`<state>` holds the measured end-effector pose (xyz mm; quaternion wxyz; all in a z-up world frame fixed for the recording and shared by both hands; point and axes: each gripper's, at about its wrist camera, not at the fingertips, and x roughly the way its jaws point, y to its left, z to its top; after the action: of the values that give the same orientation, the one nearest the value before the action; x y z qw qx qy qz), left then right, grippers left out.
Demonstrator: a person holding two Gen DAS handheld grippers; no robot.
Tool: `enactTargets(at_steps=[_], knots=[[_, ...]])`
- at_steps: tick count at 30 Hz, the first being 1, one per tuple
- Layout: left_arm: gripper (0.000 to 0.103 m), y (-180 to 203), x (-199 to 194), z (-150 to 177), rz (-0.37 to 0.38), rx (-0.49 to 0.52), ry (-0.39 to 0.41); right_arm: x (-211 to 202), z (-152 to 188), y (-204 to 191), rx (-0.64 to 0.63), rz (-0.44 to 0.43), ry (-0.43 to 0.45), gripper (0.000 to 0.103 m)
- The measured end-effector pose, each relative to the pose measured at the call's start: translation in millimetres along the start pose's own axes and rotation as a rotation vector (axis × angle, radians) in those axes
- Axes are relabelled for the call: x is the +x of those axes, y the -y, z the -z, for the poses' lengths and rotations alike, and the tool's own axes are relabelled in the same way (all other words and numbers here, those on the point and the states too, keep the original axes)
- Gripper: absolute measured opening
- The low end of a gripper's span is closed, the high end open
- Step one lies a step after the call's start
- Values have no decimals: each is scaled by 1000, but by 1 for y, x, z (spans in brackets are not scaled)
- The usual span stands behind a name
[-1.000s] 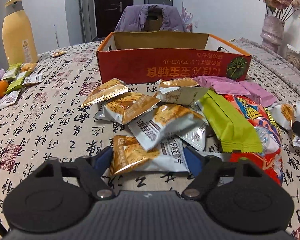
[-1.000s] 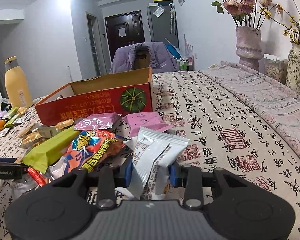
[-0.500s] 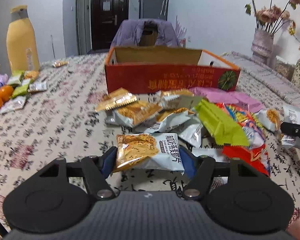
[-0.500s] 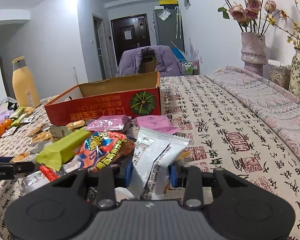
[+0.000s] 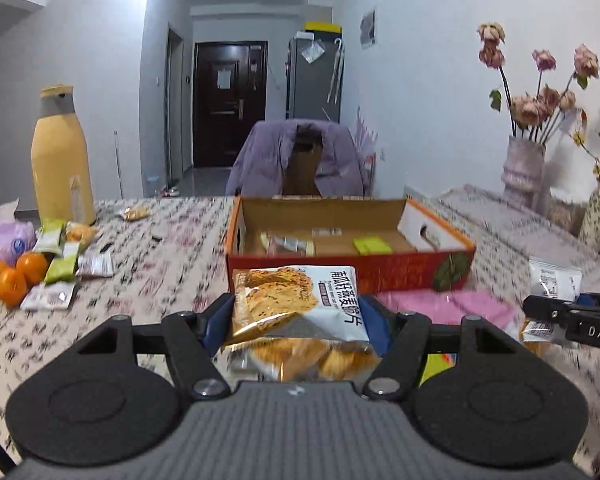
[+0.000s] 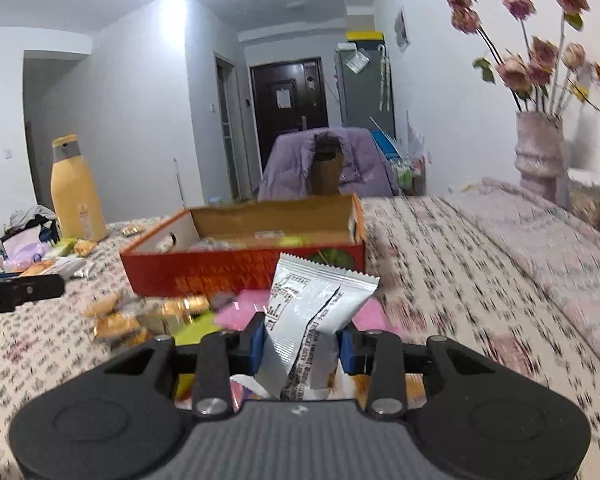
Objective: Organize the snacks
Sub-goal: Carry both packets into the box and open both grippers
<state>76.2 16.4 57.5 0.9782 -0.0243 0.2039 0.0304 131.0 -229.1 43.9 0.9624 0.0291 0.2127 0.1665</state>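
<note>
Gripping snack packets [image 5: 298, 304] – red box [image 5: 400, 270] ahead

My left gripper [image 5: 298, 316] hides the lower snack packet [image 5: 300, 354]; the bench [image 6: 480, 280] pattern blurs; box [image 6: 244, 268] lettering is unreadable.

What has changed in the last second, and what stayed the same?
Both tools rose from the snack pile toward the red box, whose inside now shows. The left tool lifted its oat-crisp packet off the table; the right tool carried its silver packet up. Both grips stayed shut; nothing was released.
</note>
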Motion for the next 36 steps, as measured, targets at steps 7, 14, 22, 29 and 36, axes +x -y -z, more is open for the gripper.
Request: enactTargets(at_steps=[7, 14, 22, 29, 36], knots=[[68, 5, 29, -34, 1, -3, 43, 25, -42, -13, -41, -20, 75, 35], [68, 10, 56, -71, -2, 4, 94, 59, -83, -22, -87, -29, 123, 35], [68, 11, 108, -104, -6, -22, 101, 115, -118, -22, -82, -31, 101, 35], [69, 10, 165, -108, -43, -45, 60, 168, -114, -16, -47, 4, 49, 35], [69, 0, 205, -78, -64, -49, -26, 198, -94, -11, -68, 41, -21, 35]])
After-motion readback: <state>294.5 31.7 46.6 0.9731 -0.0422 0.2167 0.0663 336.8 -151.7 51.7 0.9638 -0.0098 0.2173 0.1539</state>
